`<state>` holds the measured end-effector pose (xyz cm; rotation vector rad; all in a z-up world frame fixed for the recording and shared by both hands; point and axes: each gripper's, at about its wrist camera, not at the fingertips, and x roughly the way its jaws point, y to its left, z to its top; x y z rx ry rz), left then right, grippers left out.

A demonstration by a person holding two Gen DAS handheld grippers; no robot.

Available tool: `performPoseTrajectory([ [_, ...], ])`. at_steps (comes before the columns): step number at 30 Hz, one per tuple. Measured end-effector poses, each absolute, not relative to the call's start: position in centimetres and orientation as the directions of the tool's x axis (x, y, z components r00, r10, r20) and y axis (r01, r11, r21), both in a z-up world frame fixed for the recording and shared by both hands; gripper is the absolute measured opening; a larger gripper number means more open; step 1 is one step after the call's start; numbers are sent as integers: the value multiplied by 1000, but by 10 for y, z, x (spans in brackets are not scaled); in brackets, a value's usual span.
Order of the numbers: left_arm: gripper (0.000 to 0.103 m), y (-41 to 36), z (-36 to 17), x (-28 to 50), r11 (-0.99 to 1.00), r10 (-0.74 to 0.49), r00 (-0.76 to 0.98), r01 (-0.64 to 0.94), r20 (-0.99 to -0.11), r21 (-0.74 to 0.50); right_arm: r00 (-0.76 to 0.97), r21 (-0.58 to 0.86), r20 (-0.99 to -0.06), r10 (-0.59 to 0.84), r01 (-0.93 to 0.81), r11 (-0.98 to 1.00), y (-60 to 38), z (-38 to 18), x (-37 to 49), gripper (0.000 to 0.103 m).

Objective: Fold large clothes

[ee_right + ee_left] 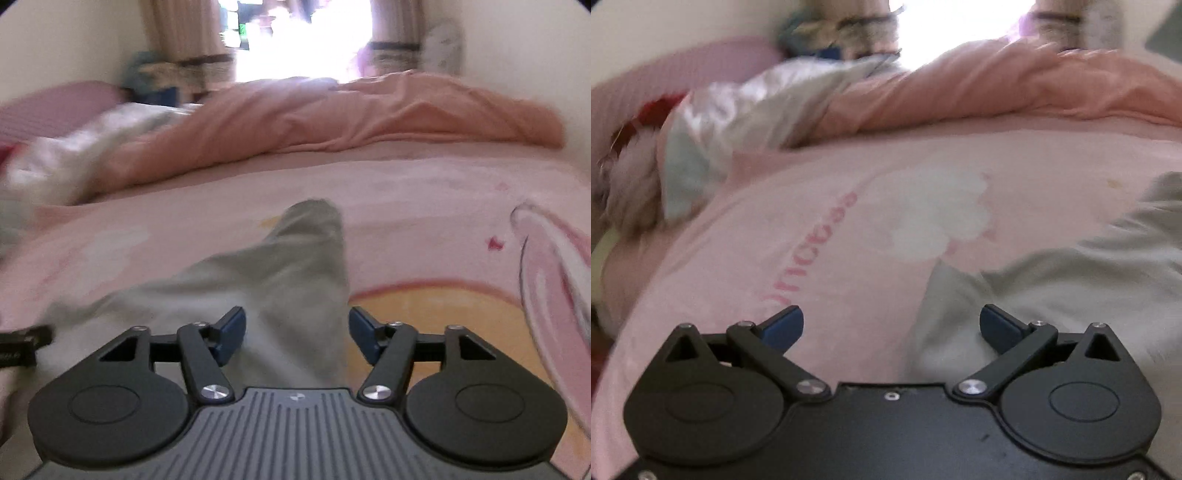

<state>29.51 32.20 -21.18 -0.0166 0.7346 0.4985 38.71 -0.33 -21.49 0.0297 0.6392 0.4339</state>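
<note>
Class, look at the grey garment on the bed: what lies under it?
The grey garment lies on the pink printed bedsheet, which shows all around it. Whatever sheet print sits directly beneath the cloth is covered and cannot be seen.

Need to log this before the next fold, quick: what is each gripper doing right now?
Left gripper: open, holding nothing, above the grey garment.
Right gripper: open, garment between the pads but not gripped.

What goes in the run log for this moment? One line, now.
left claw: open, empty | right claw: open, over grey garment | garment: rumpled on pink bed sheet | fold: not done
</note>
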Motion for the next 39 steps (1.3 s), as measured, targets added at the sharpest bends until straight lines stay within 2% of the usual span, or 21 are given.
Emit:
performPoseTrajectory([
  [3, 103, 330, -199, 245, 939, 263, 680, -342, -684, 22, 600, 287, -570, 562, -496, 820, -33, -213, 362, 88],
  [5, 103, 334, -203, 220, 949, 167, 653, -309, -739, -58, 545, 298, -614, 571, -510, 807, -45, -218, 347, 88],
  [7, 103, 323, -212, 204, 957, 119, 634, -278, -764, -82, 514, 304, -637, 574, -517, 800, -50, -222, 336, 88],
  [11, 103, 305, -226, 205, 966, 118, 631, -250, -767, -57, 490, 360, -642, 589, -486, 796, -50, -232, 321, 86],
  [13, 103, 316, -230, 207, 952, 62, 636, -268, -769, -145, 496, 367, -633, 594, -483, 795, -53, -233, 320, 86],
  [16, 103, 346, -246, 196, 893, -118, 624, -273, -773, -357, 434, 427, -654, 619, -463, 777, -64, -235, 317, 85],
  [18, 103, 348, -247, 183, 906, -147, 634, -223, -759, -361, 397, 498, -635, 662, -445, 744, -76, -244, 311, 84],
  [20, 103, 347, -248, 182, 910, -163, 640, -196, -751, -365, 389, 539, -603, 697, -445, 715, -78, -252, 316, 87],
  [22, 103, 345, -246, 192, 909, -158, 650, -198, -744, -366, 381, 609, -570, 728, -399, 686, -72, -253, 329, 103],
  [24, 103, 338, -246, 207, 896, -154, 647, -228, -747, -382, 381, 691, -515, 768, -347, 635, -69, -258, 341, 103],
  [26, 103, 328, -244, 223, 904, -130, 636, -240, -760, -355, 401, 644, -542, 738, -367, 672, -54, -254, 346, 103],
  [28, 103, 321, -244, 233, 918, -97, 648, -235, -755, -320, 434, 512, -595, 676, -443, 736, -30, -248, 342, 103],
  [33, 103, 320, -252, 234, 930, -71, 702, -210, -708, -302, 562, 344, -598, 572, -464, 816, -5, -248, 325, 103],
  [34, 97, 318, -250, 232, 932, -61, 704, -215, -708, -293, 583, 327, -596, 552, -452, 830, -6, -246, 321, 85],
  [35, 85, 316, -248, 228, 931, -54, 711, -218, -701, -294, 607, 324, -583, 540, -436, 840, -10, -242, 316, 74],
  [36, 77, 309, -243, 224, 938, -36, 725, -213, -688, -274, 628, 323, -564, 536, -430, 843, -15, -235, 309, 49],
  [37, 61, 302, -238, 219, 944, -14, 737, -214, -676, -253, 637, 321, -544, 546, -444, 837, -16, -228, 302, 33],
  [38, 43, 295, -230, 215, 949, 13, 741, -220, -671, -225, 653, 302, -512, 557, -471, 829, -16, -217, 292, 30],
  [39, 37, 287, -219, 209, 954, 43, 750, -226, -661, -195, 670, 253, -491, 557, -503, 827, -11, -207, 283, 28],
])
